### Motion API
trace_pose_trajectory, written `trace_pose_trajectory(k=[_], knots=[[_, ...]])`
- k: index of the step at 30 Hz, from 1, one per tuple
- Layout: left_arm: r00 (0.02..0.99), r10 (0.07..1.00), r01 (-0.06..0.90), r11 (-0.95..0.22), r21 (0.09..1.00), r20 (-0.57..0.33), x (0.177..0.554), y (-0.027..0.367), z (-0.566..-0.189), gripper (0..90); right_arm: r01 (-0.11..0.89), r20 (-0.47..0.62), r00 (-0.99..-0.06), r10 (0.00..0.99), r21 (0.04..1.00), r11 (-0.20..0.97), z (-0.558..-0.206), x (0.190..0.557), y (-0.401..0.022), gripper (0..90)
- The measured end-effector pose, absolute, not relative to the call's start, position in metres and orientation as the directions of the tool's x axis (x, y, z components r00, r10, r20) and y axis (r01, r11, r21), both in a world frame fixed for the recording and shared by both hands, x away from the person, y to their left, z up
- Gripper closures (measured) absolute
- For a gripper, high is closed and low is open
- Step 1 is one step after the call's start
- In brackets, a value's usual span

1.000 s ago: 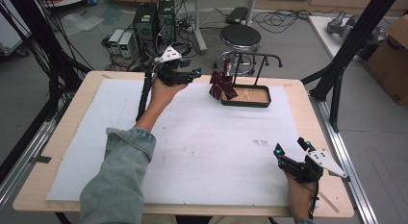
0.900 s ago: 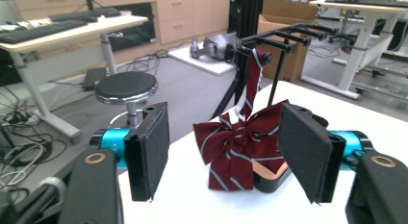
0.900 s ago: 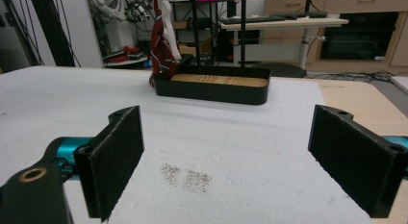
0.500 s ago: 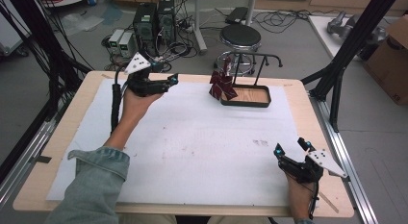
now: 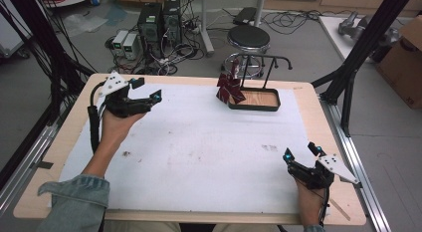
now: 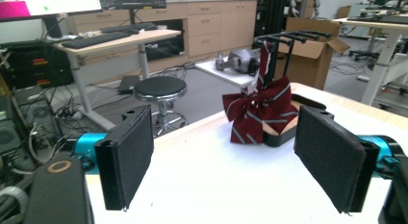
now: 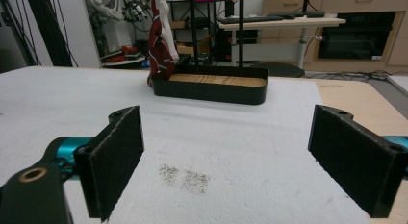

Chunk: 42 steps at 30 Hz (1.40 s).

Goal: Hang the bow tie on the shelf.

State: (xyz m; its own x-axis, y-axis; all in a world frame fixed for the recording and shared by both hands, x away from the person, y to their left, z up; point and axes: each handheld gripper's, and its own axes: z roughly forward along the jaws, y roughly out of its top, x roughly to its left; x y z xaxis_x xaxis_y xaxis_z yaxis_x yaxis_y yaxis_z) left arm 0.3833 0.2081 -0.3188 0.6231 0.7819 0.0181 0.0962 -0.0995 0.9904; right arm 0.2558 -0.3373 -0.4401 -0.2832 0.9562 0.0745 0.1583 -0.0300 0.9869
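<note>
my left gripper [image 5: 148, 90] gapes empty, jaws just opened; right gripper [image 5: 300, 153] open too. bow [image 5: 229, 88] at two o'clock: soft, light, pinch its knot.

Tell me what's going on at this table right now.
A person holds a tool in each hand. A dark red striped bow tie hangs on a black rack over a small tray. The left tool, jaws just opened and empty, is off to the rack's left. The right tool rests open near the front edge.
</note>
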Motion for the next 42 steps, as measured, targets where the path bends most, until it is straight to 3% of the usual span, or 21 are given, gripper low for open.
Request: trace_pose_trajectory(k=[22,29,42], knots=[[0.522,0.852,0.108,-0.111,0.988,0.038,0.316,0.269,-0.351,18.9,0.161,0.074,-0.276,0.958,0.986,-0.030,-0.440,0.256,-0.338,11.2],[0.485,0.872,0.126,-0.150,0.981,0.071,0.298,0.281,-0.369,18.9,0.161,0.073,-0.276,0.958,0.987,-0.029,-0.440,0.256,-0.338,11.2],[0.470,0.882,0.154,-0.127,0.980,0.040,0.272,0.293,-0.401,19.9,0.162,0.073,-0.272,0.959,0.986,-0.029,-0.440,0.256,-0.338,11.2]])
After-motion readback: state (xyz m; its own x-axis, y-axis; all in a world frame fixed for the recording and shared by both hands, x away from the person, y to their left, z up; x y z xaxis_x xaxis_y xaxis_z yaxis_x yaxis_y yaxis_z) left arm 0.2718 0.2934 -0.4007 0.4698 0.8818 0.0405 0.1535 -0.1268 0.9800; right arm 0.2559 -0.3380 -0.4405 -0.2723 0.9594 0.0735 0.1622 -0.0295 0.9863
